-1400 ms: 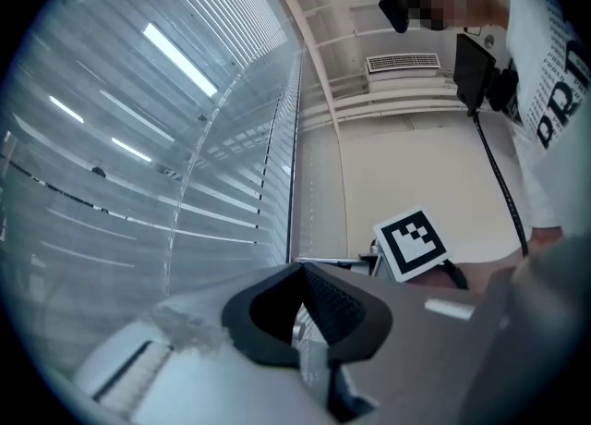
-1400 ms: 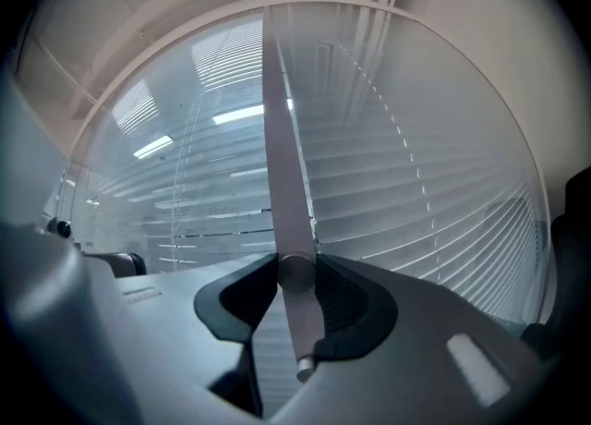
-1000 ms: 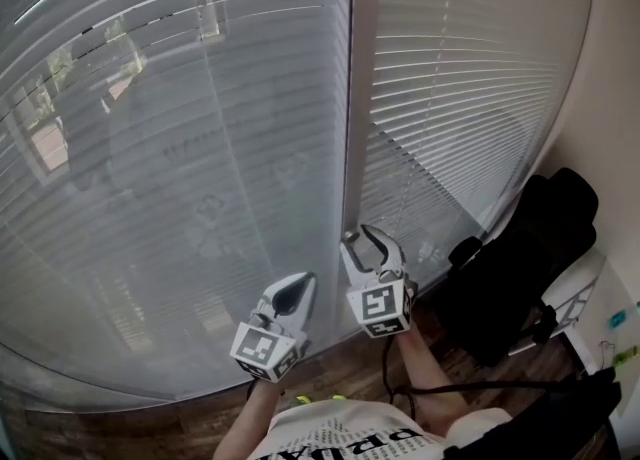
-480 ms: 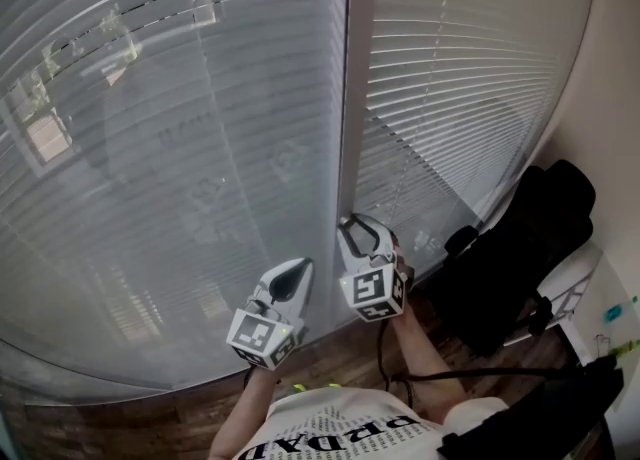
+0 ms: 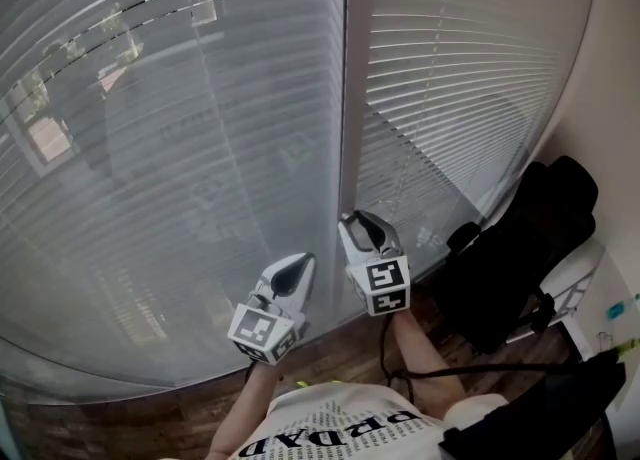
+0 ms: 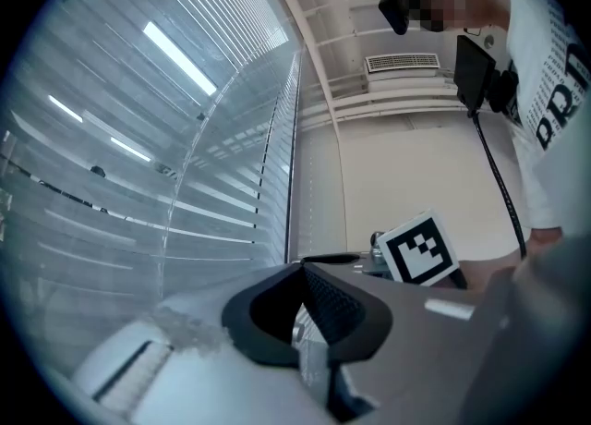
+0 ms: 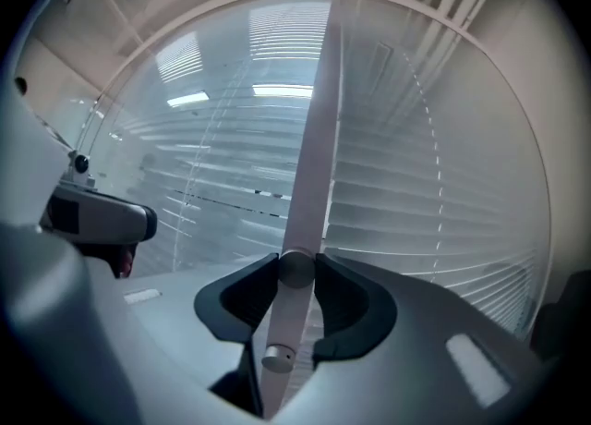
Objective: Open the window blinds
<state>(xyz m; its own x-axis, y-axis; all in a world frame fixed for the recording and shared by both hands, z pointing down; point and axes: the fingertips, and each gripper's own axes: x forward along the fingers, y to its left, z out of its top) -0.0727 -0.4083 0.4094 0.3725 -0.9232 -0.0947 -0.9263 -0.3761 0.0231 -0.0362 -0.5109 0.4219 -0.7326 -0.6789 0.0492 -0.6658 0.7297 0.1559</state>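
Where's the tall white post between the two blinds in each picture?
Head view: the post runs from the top edge down the middle to the right tongs.
Left gripper view: the post is the pale upright strip near the middle, right of the blinds.
Right gripper view: the post rises up the middle, behind the knob that the tongs grip.
Shared landmark: the right tongs, low by the post in all three.

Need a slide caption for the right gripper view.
Right claw closed on a round knob on the pale frame post between two slatted window blinds.
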